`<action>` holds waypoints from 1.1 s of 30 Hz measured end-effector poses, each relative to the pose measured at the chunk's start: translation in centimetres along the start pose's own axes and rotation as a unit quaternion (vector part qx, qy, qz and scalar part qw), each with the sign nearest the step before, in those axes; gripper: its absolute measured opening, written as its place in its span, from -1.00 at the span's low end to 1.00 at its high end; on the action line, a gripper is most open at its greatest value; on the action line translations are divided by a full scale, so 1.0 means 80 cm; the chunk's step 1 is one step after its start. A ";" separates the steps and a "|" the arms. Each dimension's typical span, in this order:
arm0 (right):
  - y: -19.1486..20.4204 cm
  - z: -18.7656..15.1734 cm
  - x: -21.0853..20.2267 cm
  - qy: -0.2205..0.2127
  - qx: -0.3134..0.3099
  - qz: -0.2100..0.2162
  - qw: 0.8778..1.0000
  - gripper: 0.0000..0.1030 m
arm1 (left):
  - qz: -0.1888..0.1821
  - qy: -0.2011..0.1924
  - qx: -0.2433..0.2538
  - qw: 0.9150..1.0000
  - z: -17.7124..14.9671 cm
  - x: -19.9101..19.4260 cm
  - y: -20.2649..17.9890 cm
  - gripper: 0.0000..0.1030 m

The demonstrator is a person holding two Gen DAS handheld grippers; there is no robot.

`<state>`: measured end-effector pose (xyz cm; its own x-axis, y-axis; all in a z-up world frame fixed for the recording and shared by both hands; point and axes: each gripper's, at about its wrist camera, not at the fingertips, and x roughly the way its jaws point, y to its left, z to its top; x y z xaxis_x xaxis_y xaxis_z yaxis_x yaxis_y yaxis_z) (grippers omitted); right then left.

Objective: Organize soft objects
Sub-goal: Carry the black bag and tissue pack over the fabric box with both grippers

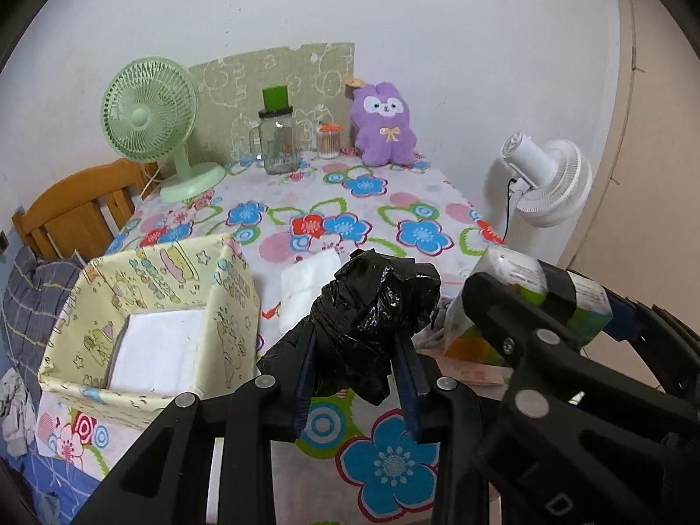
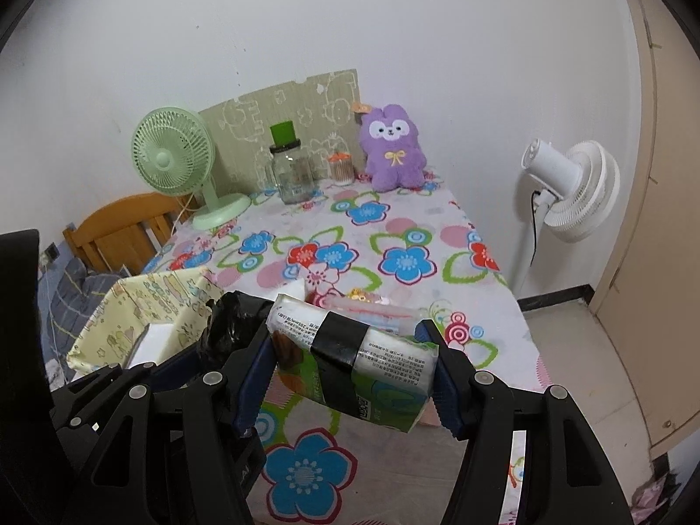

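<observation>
- left gripper (image 1: 356, 345): both fingers are pressed against a crumpled black plastic bag (image 1: 376, 310), which is lifted above the flowered tablecloth (image 1: 393, 459) near the table's front edge.
- right gripper (image 2: 350, 367): clamped on a tissue pack (image 2: 354, 358), a soft green and white packet with a black band around its middle; the pack sits tilted between the blue-lined fingers and is held off the cloth.
- relation of the two tools: they are just beside each other, the bag on the left and the tissue pack on the right; from the left wrist view the pack (image 1: 525, 302) shows at the right, from the right wrist view the bag (image 2: 232, 319) shows at the left.
- storage box (image 1: 144, 323): an open yellow box with cartoon prints, standing on the table's front left corner, just left of the bag; a white flat item (image 1: 157, 350) lies inside it.
- white folded cloth (image 1: 306, 280): lies on the tablecloth behind the bag, beside the box's right wall.
- far end of the table: a green desk fan (image 1: 153, 122), a glass jar (image 1: 278, 140) with a green cap, a small cotton swab container (image 1: 329, 142) and a purple plush toy (image 1: 385, 127) stand against the wall.
- beside the table: a white standing fan (image 2: 568, 188) at the right and a wooden chair (image 1: 83, 205) at the left.
</observation>
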<state>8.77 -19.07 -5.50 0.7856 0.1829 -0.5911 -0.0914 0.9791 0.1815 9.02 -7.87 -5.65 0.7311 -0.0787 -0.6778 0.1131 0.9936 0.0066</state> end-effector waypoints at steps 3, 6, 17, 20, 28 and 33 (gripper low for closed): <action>0.005 0.005 -0.009 -0.004 -0.006 -0.005 1.000 0.30 | 0.002 -0.010 0.001 1.000 0.004 -0.011 0.002 -0.36; 0.012 0.010 -0.017 0.000 -0.013 -0.008 1.000 0.30 | 0.000 -0.017 -0.002 1.000 0.007 -0.020 0.006 -0.36; 0.045 0.031 -0.033 -0.015 -0.038 -0.014 0.999 0.30 | 0.007 -0.023 -0.011 1.000 0.021 -0.039 0.034 -0.35; 0.055 0.034 -0.032 -0.015 -0.041 -0.007 0.999 0.30 | 0.011 -0.025 -0.014 1.000 0.023 -0.043 0.044 -0.35; 0.083 0.042 -0.021 -0.013 -0.045 0.011 0.999 0.30 | 0.025 -0.029 -0.018 0.999 0.029 -0.046 0.071 -0.35; 0.102 0.047 -0.010 -0.011 -0.050 0.019 0.999 0.30 | 0.034 -0.030 -0.021 0.999 0.032 -0.045 0.091 -0.35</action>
<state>9.74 -11.57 -0.61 0.7932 0.2196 -0.5680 -0.1814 0.9756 0.1239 8.95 -0.56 -1.32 0.7752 -0.0145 -0.6316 0.0350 0.9992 0.0200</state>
